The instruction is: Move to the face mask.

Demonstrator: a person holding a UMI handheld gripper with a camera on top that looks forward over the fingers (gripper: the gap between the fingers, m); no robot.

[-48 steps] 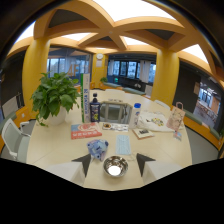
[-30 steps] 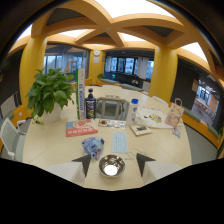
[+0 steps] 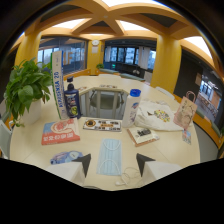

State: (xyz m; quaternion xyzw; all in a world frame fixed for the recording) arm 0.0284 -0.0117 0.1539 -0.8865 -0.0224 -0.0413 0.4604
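The light blue face mask (image 3: 109,155) lies flat on the cream table (image 3: 30,145), with its white ear loop (image 3: 125,178) curled at its near end. My gripper (image 3: 114,162) is open. Its two dark fingertips (image 3: 83,162) stand either side of the mask, close to it and not pressing on it. The mask reaches a little beyond the tips.
Just left of the left finger lies a blue packet (image 3: 67,157). Beyond are a red booklet (image 3: 60,131), a flat label strip (image 3: 102,125), a dark bottle (image 3: 72,100), a tall box (image 3: 57,82), a wire rack (image 3: 105,102), a white bottle (image 3: 132,107), a plastic bag (image 3: 157,117) and a plant (image 3: 24,92).
The view has pushed forward and to the right. The metal bowl once between the fingers is out of sight, and the face mask now lies between the tips.
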